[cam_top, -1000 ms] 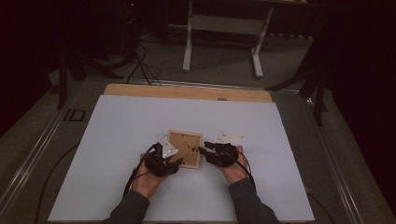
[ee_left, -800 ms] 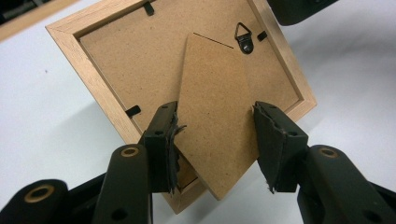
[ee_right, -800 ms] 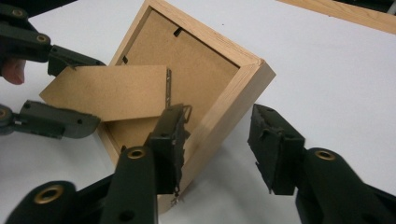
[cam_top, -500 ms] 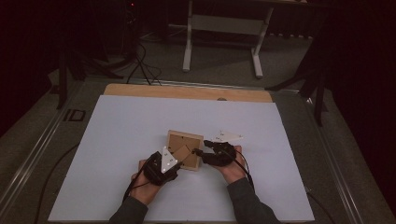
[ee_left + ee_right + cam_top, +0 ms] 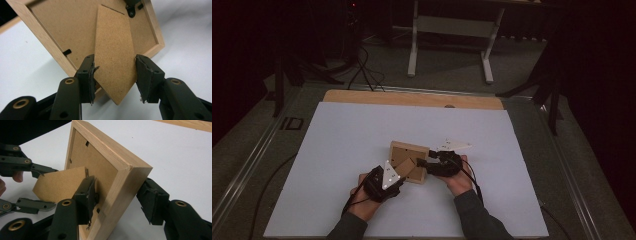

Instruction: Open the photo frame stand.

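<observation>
While the left gripper point(image 5: 399, 176) straddles the fold-out stand point(image 5: 113, 60) of the picture frame point(image 5: 408, 156), its pads sit at both edges of that flap, gripping it as far as I can tell. Stand is already swung away from the backing (hinge near top), frame not yet set upright. Frame lies near mid-table on the white sheet point(image 5: 337, 150), back side facing the person: light wood rim, brown fibreboard back, small black clips. Right gripper point(image 5: 117, 200) has just been closing; its jaws bracket the frame's corner edge, right pad looking slightly off.
</observation>
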Available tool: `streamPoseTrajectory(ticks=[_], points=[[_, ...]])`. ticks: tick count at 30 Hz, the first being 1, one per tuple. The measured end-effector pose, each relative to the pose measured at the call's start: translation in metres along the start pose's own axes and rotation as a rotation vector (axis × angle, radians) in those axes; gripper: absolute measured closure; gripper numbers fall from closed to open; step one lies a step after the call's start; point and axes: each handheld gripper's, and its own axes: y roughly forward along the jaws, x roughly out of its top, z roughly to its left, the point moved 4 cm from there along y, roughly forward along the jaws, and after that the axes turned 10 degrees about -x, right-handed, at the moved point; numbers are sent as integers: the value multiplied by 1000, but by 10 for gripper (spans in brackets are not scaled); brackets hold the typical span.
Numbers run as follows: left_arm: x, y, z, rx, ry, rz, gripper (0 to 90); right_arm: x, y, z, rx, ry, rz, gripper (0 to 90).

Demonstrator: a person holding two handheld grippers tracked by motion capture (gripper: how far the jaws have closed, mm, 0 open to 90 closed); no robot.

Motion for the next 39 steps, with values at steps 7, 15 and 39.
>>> streamPoseTrajectory(ticks=[7,15,39], points=[[-2,4,6,-105,-94,17,490,0,-1,2,-3,-17,-5,492],[0,3,14,-197,-198,-28,572,1,-2,4,-7,-40,-12,496],[5,5,14,-268,-173,-7,722,5,-13,9,8,-114,-69,551]])
